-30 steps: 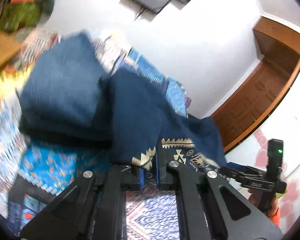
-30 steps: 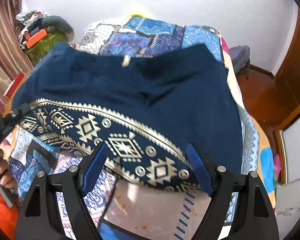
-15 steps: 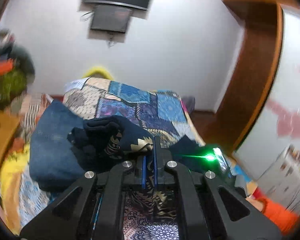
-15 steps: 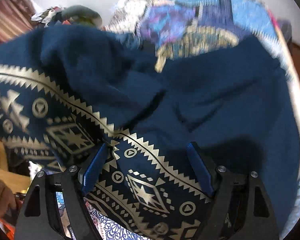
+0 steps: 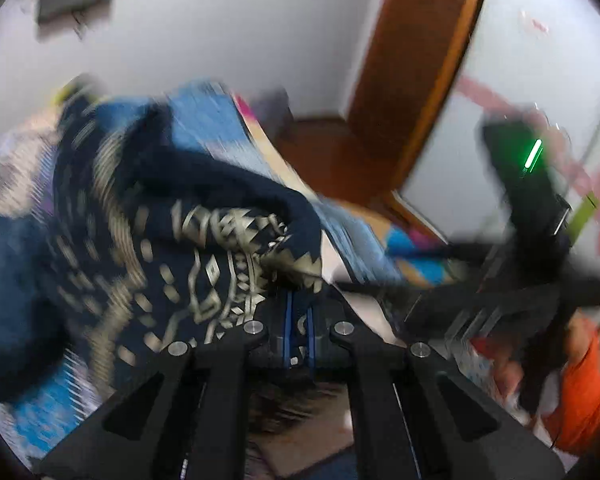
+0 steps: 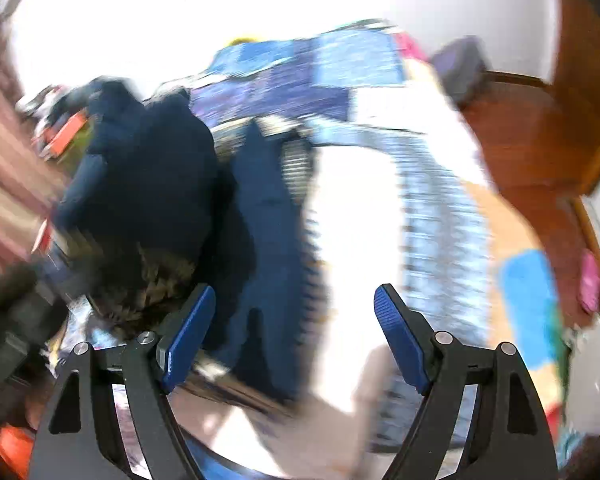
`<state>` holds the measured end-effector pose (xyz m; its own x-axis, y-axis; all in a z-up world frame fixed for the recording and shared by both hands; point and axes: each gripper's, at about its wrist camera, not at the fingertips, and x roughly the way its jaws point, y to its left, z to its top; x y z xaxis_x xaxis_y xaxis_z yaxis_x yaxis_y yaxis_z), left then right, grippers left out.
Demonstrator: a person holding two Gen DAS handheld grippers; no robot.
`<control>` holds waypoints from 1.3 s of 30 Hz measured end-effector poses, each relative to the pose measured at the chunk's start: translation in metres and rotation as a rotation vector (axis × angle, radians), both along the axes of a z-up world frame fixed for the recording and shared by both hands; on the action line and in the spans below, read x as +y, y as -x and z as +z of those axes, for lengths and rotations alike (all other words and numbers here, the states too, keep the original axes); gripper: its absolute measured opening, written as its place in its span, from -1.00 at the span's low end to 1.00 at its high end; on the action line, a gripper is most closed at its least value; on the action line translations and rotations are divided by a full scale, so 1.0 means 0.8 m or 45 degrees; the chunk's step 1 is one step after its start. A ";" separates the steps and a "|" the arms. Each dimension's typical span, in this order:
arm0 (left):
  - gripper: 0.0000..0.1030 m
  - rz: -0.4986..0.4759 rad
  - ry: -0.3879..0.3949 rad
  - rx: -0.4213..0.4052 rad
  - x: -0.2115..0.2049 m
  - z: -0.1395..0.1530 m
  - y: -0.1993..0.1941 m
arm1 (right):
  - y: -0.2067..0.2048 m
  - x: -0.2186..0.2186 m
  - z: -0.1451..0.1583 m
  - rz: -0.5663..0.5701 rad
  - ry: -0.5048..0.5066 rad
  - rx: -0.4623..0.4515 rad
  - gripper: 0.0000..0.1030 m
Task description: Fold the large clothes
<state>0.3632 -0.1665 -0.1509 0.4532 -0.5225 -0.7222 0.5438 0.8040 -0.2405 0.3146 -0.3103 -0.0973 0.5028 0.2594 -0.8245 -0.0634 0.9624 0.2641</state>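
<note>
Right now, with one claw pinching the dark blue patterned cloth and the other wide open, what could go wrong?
1. Only the left claw pinches the blue cloth by a small bit near its edge, so the bunched fabric might slip out.
2. The right claw is open and holds nothing, so the fold may sag unevenly.
3. Both views are blurred, suggesting fast motion that could muss the bedspread.

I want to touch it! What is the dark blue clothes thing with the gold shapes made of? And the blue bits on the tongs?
The dark blue garment looks like soft, matte woven cloth: it bunches and droops; the gold shapes seem printed. The blue pads look like ribbed rubber or plastic, though blur leaves that open.
</note>
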 end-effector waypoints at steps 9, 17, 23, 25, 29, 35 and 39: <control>-0.73 -0.057 -0.107 0.024 0.003 -0.024 0.047 | 0.014 -0.011 0.025 -0.029 -0.001 -0.039 0.53; 0.30 0.075 -0.198 -0.167 0.052 0.022 0.077 | 0.006 0.039 0.036 0.117 -0.079 -0.099 0.53; 0.31 0.281 -0.239 -0.188 0.113 0.023 0.049 | -0.015 0.085 0.013 0.220 -0.037 -0.058 0.53; 0.31 0.379 -0.214 -0.152 0.139 0.015 0.035 | -0.021 0.088 -0.002 0.220 -0.019 -0.023 0.53; 0.31 0.473 -0.185 -0.027 0.168 -0.015 0.007 | -0.029 0.069 -0.032 0.161 0.011 0.059 0.53; 0.34 0.471 -0.114 0.084 0.169 -0.060 0.005 | -0.019 0.034 -0.050 0.103 -0.038 0.148 0.59; 0.34 0.483 -0.097 0.079 0.170 -0.058 0.011 | -0.014 0.040 -0.033 0.129 0.014 0.128 0.59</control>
